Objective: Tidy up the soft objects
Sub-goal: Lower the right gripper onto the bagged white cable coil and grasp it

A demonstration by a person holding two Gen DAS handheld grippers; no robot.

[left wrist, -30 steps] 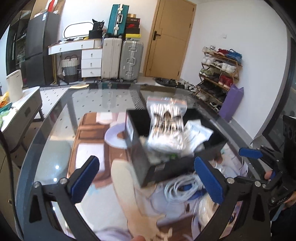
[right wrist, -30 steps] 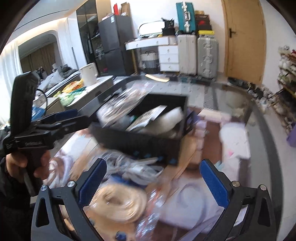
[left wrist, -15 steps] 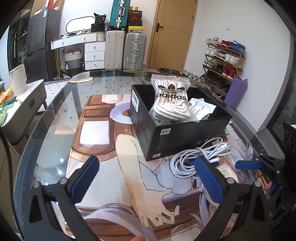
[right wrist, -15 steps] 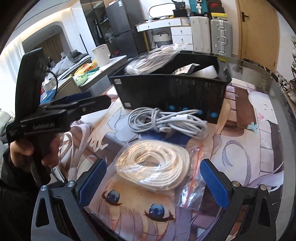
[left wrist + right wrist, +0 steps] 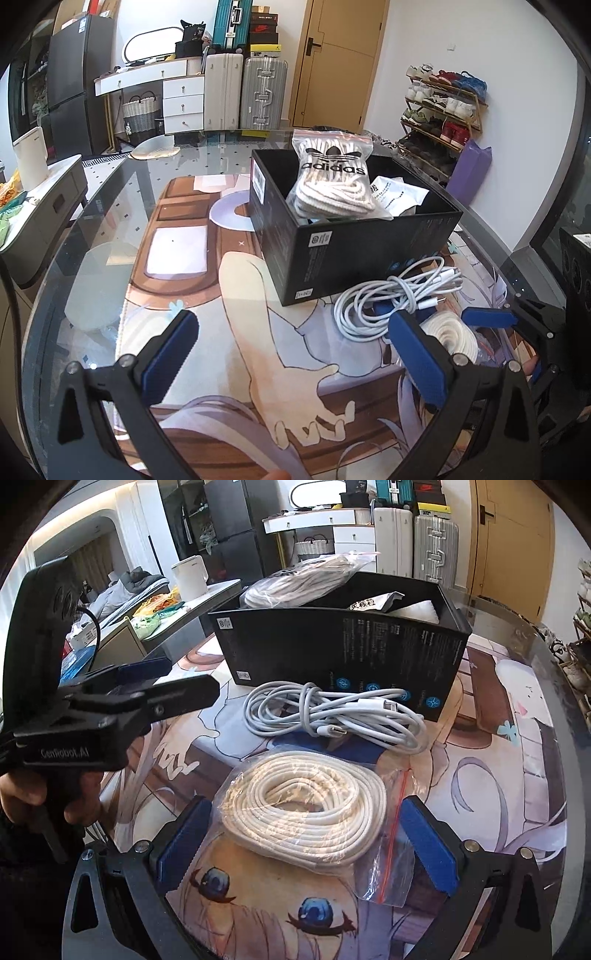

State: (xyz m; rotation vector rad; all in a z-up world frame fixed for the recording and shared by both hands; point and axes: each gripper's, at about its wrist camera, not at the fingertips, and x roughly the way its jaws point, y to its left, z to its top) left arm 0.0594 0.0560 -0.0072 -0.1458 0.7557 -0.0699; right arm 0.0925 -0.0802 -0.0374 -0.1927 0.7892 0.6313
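- Black shoebox (image 5: 369,254) on printed table mat (image 5: 184,295), already holding bagged Adidas laces (image 5: 334,181): collection point.
- Bagged cream rope coil (image 5: 306,808) framed between wide-open, empty right gripper (image 5: 306,845), likely next pickup.
- White charging cable (image 5: 332,716) just beside box, waiting.
- Left gripper (image 5: 295,358) spread wide, empty, hovering over mat.

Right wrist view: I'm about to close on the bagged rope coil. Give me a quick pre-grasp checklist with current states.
1. Right gripper open: ok.
2. Bagged rope coil between its fingers: ok, fingers straddle the near edge.
3. White charging cable apart from the coil: cannot tell, it lies right beside the bag's far edge.
4. Left gripper open, empty, out of the way: ok.
5. Room in the black box: cannot tell, the Adidas bag already sticks out above its rim.
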